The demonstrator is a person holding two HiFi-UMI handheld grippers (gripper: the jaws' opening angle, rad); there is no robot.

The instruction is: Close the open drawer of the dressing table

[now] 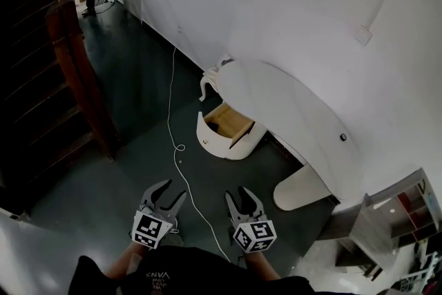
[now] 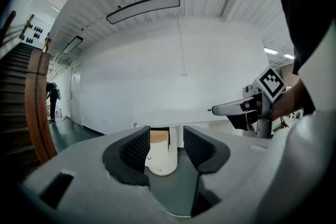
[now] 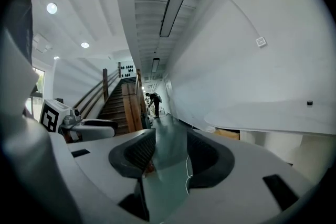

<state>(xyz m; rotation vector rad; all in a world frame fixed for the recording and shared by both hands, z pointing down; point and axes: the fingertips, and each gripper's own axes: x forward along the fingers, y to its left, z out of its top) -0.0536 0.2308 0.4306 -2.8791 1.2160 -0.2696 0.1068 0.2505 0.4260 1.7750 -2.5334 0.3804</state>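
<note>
I am holding the left gripper (image 1: 173, 193) and right gripper (image 1: 239, 198) with jaws spread and empty, well short of the open drawer (image 1: 222, 133) under the dressing table (image 1: 290, 103). I am advising a square, even push on its curved front.

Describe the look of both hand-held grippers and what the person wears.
The left hand-held gripper and right hand-held gripper match. Each has a grey, curved two-prong body with black ribbed pads on the inner faces. A white cube with black square markers sits at the back of each. The person wears a dark top with light lettering.
</note>
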